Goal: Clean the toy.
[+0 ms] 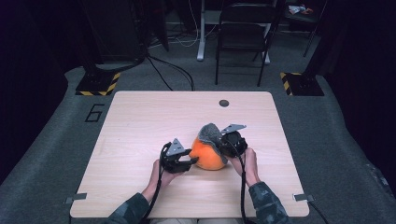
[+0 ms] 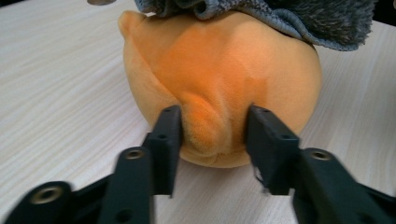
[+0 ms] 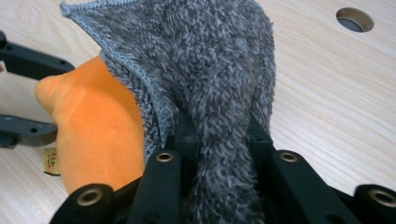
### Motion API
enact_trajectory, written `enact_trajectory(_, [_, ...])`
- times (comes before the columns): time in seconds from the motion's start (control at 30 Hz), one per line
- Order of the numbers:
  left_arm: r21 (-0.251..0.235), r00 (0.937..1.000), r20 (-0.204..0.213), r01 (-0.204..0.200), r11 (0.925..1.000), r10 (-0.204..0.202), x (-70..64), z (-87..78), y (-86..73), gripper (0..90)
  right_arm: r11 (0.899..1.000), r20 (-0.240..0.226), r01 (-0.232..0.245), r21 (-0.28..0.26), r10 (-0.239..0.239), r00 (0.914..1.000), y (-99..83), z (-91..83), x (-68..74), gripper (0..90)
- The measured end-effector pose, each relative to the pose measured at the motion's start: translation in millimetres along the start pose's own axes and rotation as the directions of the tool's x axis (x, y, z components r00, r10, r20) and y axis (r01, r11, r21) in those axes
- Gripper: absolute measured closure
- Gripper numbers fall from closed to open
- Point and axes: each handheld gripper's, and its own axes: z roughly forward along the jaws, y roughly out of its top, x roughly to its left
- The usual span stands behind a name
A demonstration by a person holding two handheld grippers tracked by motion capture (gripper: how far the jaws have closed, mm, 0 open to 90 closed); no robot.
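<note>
1. High view: I take the orange plush toy as my landmark. It sits on the wooden table, a little toward the person's side of its middle. My left gripper is touching the toy's left flank, and my right gripper is against its right side. The grey fuzzy cloth is draped over the toy's top and far right shoulder.

2. Left gripper view: the 2 jaws are closed partway onto a raised fold of the orange plush toy, low on the side facing me, pinching the plush between them. The grey fuzzy cloth hangs over the toy's crown, above that pinch.

3. Right gripper view: the jaws are squeezed onto a bunched strip of the grey fuzzy cloth, which spreads out from them over the orange plush toy. A small tag shows at the toy's base, and a round hole lies in the table beyond the toy.

4. Progress, as I judge it: both grips are made and the toy is steadied, but the cloth covers only part of it, so the covering or wiping is about midway.

5. Containers: I see none around the toy.
</note>
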Motion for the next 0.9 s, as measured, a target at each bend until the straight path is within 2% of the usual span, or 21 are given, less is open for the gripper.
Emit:
enact_trajectory(0.13, [-0.006, 1.0, -0.004, -0.001, 1.0, 0.001, -1.0, -1.4, 0.2, 74.0, 1.0, 0.004, -0.019, -0.019, 0.019, 0.9998, 3.8, -6.1, -0.2, 72.8])
enact_trajectory(0.3, [-0.014, 0.9994, -0.014, -0.033, 0.9994, 0.033, -6.8, -3.7, 1.1, 77.4, 0.997, 0.0, -0.007, -0.078, 0.007, 1.0, 14.7, -18.7, 8.7, 73.2])
enact_trajectory(0.43, [-0.019, 0.9987, -0.02, -0.047, 0.9987, 0.047, -12.2, -5.4, 0.7, 78.1, 0.993, -0.028, 0.051, -0.11, -0.055, 0.9981, 22.9, -21.4, 24.6, 73.1])
enact_trajectory(0.57, [-0.006, 0.9988, -0.026, -0.041, 0.9991, 0.041, -13.3, -6.1, -1.4, 78.7, 0.995, -0.019, 0.061, -0.075, -0.063, 0.9979, 24.1, -10.0, 37.8, 73.0])
enact_trajectory(0.7, [-0.009, 0.9995, -0.027, -0.015, 0.9999, 0.015, -12.9, -6.0, -3.7, 79.0, 0.996, -0.008, 0.077, -0.047, -0.078, 0.9969, 23.0, -5.6, 36.9, 73.0])
enact_trajectory(0.77, [-0.005, 0.9995, -0.025, -0.017, 0.9998, 0.017, -12.1, -6.2, -4.4, 79.0, 0.995, -0.006, 0.083, -0.052, -0.083, 0.9965, 22.3, -4.3, 33.0, 72.9])
enact_trajectory(0.9, [-0.003, 0.9998, -0.017, -0.001, 1.0, 0.001, -12.7, -6.2, -5.3, 79.0, 0.998, -0.001, 0.056, -0.036, -0.056, 0.9984, 17.2, -5.2, 25.7, 72.8])
